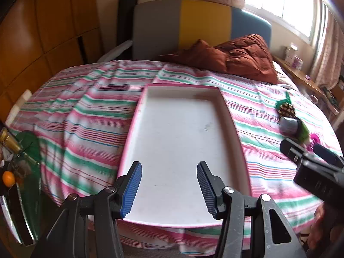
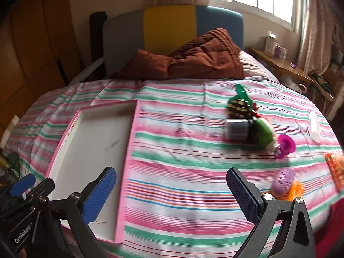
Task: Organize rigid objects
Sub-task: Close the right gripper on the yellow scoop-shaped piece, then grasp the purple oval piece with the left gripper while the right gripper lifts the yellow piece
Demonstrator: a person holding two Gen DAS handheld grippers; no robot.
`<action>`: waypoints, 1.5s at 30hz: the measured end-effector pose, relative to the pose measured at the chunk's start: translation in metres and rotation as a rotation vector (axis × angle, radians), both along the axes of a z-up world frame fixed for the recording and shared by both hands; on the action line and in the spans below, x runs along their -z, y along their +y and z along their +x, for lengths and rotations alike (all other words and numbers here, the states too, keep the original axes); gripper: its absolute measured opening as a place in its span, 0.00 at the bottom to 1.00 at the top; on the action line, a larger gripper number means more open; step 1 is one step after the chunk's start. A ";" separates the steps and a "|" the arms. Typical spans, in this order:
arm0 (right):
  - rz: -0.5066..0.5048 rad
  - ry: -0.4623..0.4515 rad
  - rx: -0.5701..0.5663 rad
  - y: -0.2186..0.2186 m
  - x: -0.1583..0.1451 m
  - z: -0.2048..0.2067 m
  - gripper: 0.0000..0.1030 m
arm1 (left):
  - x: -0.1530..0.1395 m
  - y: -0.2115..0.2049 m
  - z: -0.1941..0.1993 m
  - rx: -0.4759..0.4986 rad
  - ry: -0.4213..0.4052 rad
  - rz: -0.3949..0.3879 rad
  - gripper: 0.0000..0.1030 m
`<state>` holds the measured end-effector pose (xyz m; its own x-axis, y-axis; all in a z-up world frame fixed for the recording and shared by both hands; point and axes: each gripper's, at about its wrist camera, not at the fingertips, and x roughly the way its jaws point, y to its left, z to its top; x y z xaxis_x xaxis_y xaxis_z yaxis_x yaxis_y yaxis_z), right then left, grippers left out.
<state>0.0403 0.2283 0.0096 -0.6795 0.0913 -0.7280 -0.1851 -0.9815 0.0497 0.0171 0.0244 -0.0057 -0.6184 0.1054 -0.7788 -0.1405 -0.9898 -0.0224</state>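
Note:
A white tray with a pink rim (image 1: 234, 126) (image 2: 129, 142) lies on the striped bed, with nothing in it. My left gripper (image 1: 169, 189) hovers open over the tray's near end, nothing between its blue pads. My right gripper (image 2: 172, 193) stands wide open above bare bedsheet, right of the tray. A cluster of small objects lies further right: a green piece with a studded dark block (image 2: 238, 107) (image 1: 284, 108), a grey cylinder (image 2: 236, 129) (image 1: 290, 124), a green tube (image 2: 265, 132), a magenta piece (image 2: 286, 145), a purple oval on an orange item (image 2: 283, 180).
A rust-brown quilt (image 2: 193, 58) is heaped by the grey, yellow and blue headboard (image 1: 204, 23). An orange grid item (image 2: 335, 167) and a white tube (image 2: 315, 126) lie near the bed's right edge. A wooden wardrobe (image 1: 43, 32) stands left, a cluttered glass table (image 1: 23, 172) below it.

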 end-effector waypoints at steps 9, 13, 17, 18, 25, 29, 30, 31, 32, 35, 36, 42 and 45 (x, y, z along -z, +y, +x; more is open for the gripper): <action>-0.125 0.000 0.223 0.092 0.001 0.035 1.00 | -0.005 0.027 0.016 0.148 0.015 0.035 0.52; -0.119 -0.072 0.350 0.142 0.010 0.050 0.99 | -0.004 0.036 0.019 0.193 -0.006 0.065 0.52; -0.126 -0.172 0.384 0.179 0.029 0.059 0.80 | -0.002 0.049 0.020 0.218 -0.032 0.046 0.52; -0.145 -0.198 0.384 0.186 0.036 0.060 0.77 | -0.001 0.050 0.020 0.225 -0.030 0.041 0.52; -0.174 -0.277 0.340 0.201 0.063 0.065 0.47 | -0.003 0.066 0.025 0.279 -0.015 0.035 0.52; -0.154 -0.291 0.322 0.213 0.069 0.060 0.30 | -0.007 0.078 0.024 0.330 -0.039 0.085 0.52; -0.151 -0.292 0.322 0.218 0.069 0.060 0.26 | -0.007 0.082 0.024 0.340 -0.045 0.091 0.52; -0.165 -0.296 0.323 0.224 0.070 0.060 0.26 | -0.007 0.086 0.023 0.351 -0.054 0.099 0.52; -0.189 -0.295 0.319 0.230 0.070 0.060 0.26 | -0.007 0.089 0.022 0.360 -0.063 0.106 0.52; -0.231 -0.301 0.307 0.244 0.070 0.060 0.26 | -0.004 0.106 0.019 0.408 -0.102 0.120 0.54; -0.227 -0.304 0.297 0.246 0.070 0.059 0.26 | -0.002 0.113 0.019 0.427 -0.114 0.117 0.57; -0.260 -0.270 0.315 0.254 0.069 0.066 0.26 | 0.010 0.159 0.019 0.574 -0.188 0.165 0.63; -0.213 -0.283 0.364 0.261 0.067 0.070 0.26 | 0.025 0.190 0.016 0.620 -0.253 0.125 0.68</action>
